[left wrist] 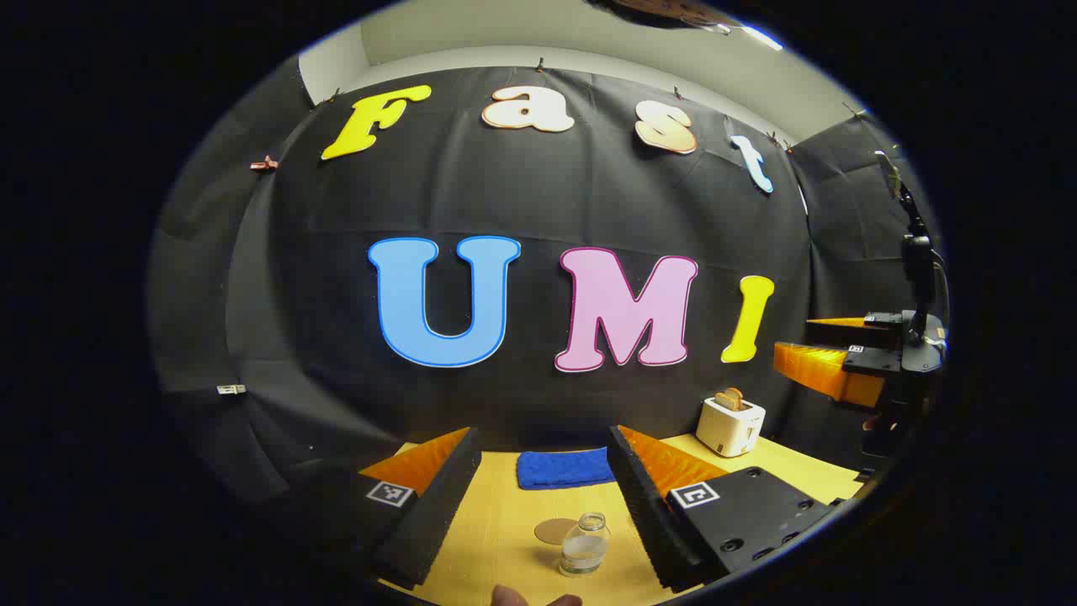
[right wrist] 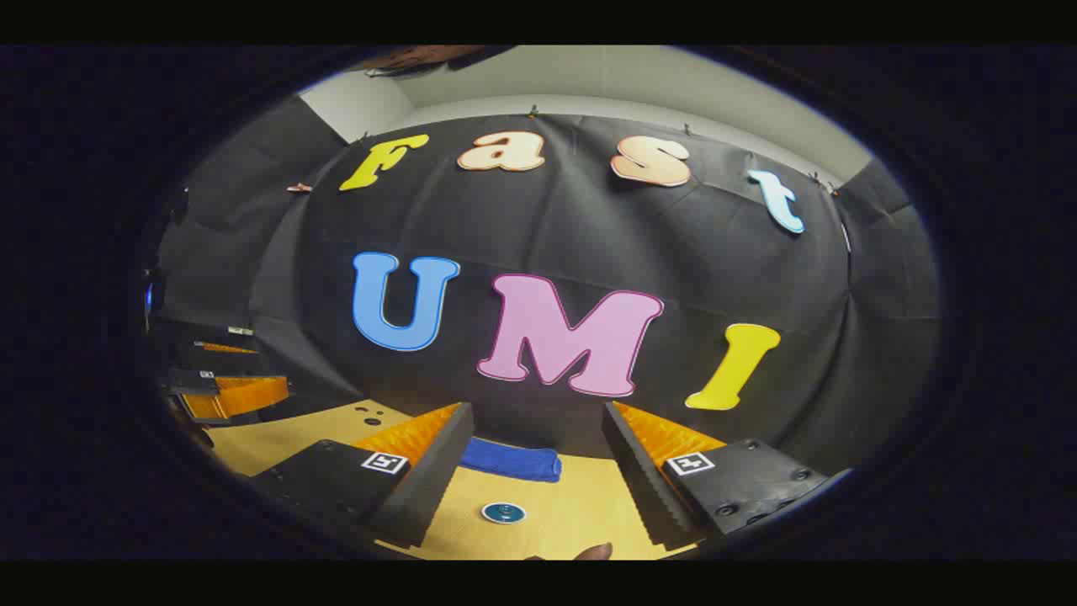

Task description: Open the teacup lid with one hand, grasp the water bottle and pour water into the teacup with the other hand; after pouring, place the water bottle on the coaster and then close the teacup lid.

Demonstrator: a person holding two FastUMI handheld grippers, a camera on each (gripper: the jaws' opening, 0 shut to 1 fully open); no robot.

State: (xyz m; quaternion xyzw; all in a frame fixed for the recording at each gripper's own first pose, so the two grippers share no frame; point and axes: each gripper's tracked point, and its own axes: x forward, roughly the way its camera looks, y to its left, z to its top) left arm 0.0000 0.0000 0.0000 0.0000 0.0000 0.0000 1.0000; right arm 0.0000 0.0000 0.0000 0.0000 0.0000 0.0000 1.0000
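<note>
A pale wooden table (left wrist: 505, 539) runs across the bottom of the left gripper view, ending at the black cloth wall (left wrist: 538, 202) that fills the middle and top of the frame. Nearest, at the lower centre, the left gripper (left wrist: 538, 505) has its fingers spread wide and released, holding nothing. Between them stands the water bottle (left wrist: 585, 544), clear and upright, long axis vertical, neck pointing up. Just beside it, to its left and slightly behind, lies the round coaster (left wrist: 554, 530), flat on the wood. Farther back a folded blue towel (left wrist: 564, 468) sits against the wall, and a white toaster (left wrist: 730, 423) stands at the lower right. In the right gripper view the right gripper (right wrist: 538, 480) is likewise spread apart and empty — a small round teal-centred disc (right wrist: 503, 512) rests on the table between its fingers, with the towel beyond it.
</note>
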